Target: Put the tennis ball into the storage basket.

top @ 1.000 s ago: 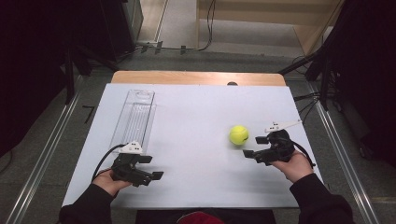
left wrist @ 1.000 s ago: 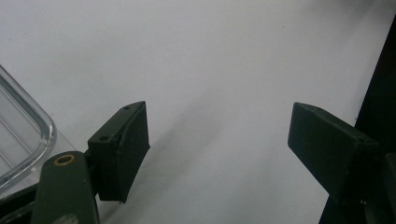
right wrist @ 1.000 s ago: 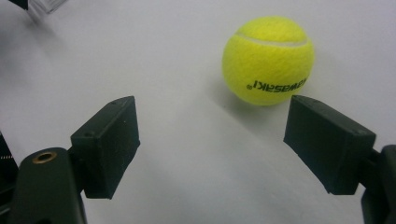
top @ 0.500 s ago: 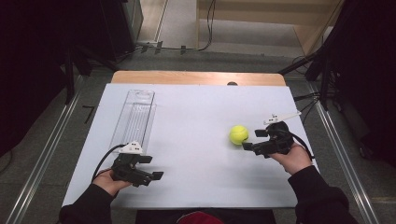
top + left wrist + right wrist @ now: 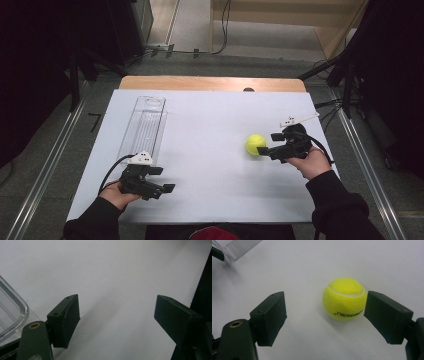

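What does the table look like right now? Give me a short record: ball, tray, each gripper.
ball: yellow tennis ball on the white table, right of centre, free
tray: clear plastic tray on the left side, lengthwise, nothing seen in it
right gripper: right gripper open, fingers either side of the ball, the right one close to it, no squeeze seen
left gripper: left gripper open, nothing between its fingers, near the tray's near end

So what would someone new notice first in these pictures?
The bright yellow tennis ball on the white table, right of centre, with the right gripper open just beside it. Next, the long clear plastic tray lying at the table's left, with the left gripper open near its close end.
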A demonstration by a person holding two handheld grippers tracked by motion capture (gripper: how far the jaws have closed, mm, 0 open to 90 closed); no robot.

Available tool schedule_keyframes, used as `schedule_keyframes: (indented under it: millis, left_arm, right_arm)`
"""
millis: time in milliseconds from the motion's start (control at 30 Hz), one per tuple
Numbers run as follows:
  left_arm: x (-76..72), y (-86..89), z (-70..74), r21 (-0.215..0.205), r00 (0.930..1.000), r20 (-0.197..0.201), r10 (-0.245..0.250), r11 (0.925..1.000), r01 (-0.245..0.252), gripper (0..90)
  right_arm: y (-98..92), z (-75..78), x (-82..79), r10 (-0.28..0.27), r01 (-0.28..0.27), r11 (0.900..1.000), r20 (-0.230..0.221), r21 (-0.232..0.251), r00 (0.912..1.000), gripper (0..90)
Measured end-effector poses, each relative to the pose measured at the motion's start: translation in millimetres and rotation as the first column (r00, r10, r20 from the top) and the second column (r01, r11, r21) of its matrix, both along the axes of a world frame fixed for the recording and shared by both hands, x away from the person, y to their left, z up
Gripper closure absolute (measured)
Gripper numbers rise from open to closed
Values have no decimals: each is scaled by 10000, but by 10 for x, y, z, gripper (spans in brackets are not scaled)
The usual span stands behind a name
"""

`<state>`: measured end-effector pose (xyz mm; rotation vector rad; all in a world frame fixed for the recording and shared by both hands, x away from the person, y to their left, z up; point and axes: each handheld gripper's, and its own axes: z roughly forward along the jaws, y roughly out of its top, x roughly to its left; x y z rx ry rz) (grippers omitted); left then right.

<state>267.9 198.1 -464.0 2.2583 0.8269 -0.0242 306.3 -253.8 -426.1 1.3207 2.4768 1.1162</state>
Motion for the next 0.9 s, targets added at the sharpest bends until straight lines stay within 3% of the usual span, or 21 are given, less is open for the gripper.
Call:
schedule_keyframes:
  millis: [133,267,433,900]
  left_arm:
    - [-1,0,0,4,10000,0,-6,10000,6,215]
    - [0,2,1,25,10000,-5,1,10000,-1,216]
    - [-1,4,1,27,10000,-2,-18,10000,18,216]
    - [-1,7,0,34,10000,-21,20,10000,-20,215]
  right_arm:
    - [12,15,54,-5,5,10000,1,-63,10000,160]
    - [30,26,115,59,-57,9998,-112,215,9999,160]
    - [54,12,182,-24,23,9999,-43,-127,10000,160]
    - [64,32,339,-244,245,9996,76,-172,9997,160]
